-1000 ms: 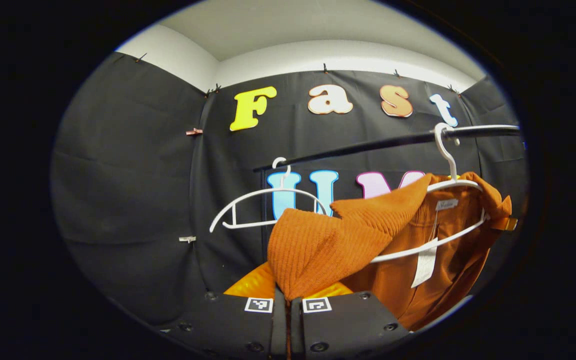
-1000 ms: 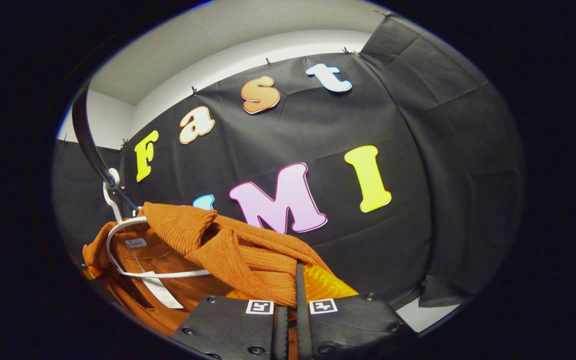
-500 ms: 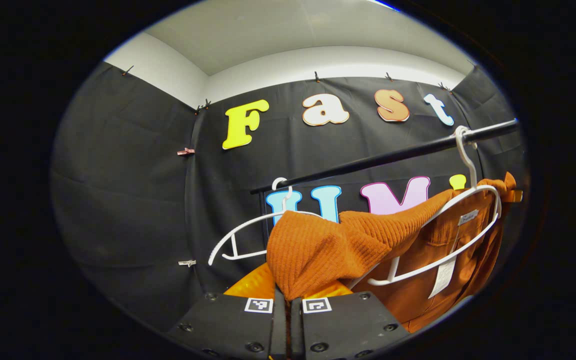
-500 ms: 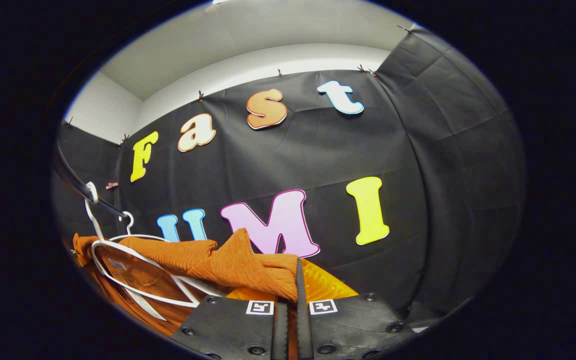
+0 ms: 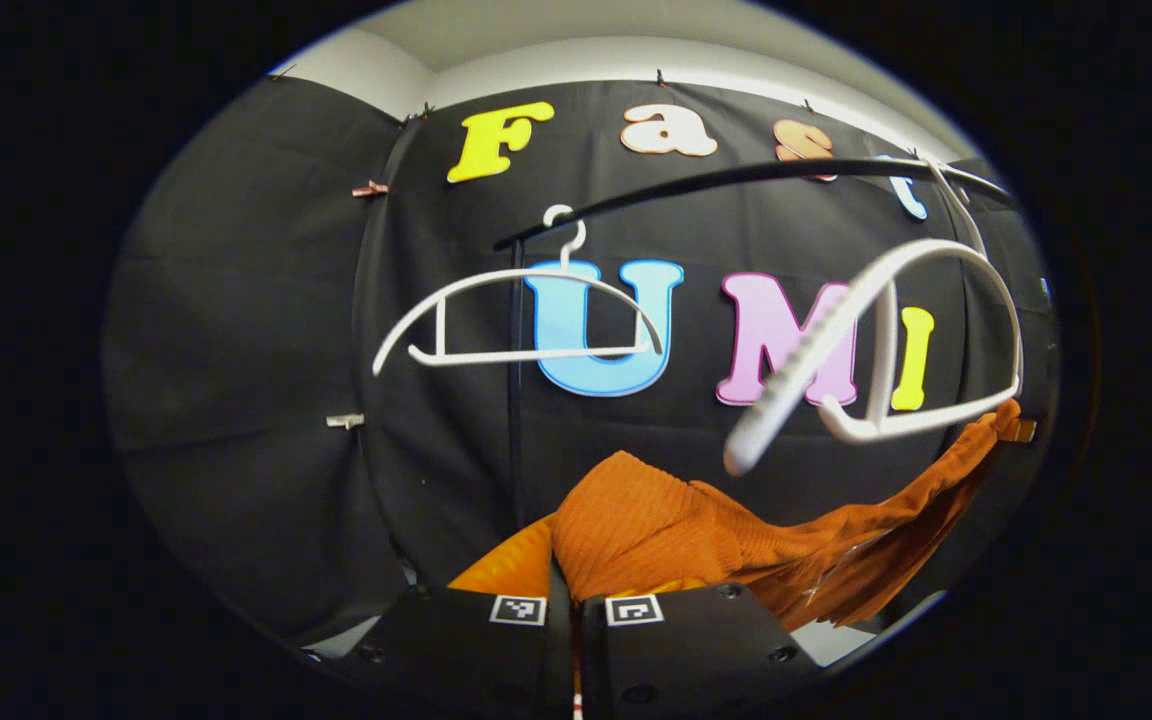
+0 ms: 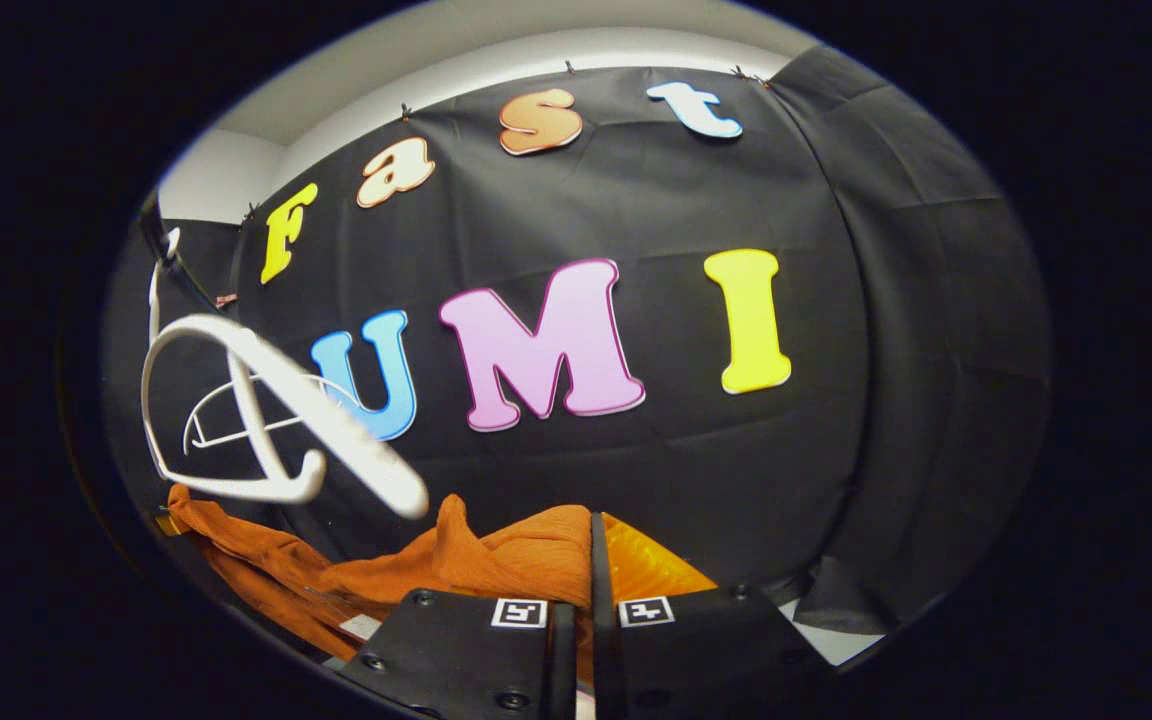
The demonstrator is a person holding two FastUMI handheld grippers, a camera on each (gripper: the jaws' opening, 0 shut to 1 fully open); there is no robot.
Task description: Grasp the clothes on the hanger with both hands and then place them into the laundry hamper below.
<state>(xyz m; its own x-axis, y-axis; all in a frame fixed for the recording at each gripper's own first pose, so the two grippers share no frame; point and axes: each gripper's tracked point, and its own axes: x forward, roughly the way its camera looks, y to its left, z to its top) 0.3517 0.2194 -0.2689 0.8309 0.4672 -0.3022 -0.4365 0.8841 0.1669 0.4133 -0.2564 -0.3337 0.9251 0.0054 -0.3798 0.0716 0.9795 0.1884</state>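
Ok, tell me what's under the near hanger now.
Under the hanger hangs the orange garment, off it and pinched by the left gripper and right gripper. What's below the garment is hidden.

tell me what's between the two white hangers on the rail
Nothing hangs between the far hanger and the near hanger; in the left gripper view that stretch of rail is bare, with booth wall behind.

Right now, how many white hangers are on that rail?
2. An empty hanger hangs farther along the rail; a nearer hanger swings bare above the orange garment. Others may be out of view.
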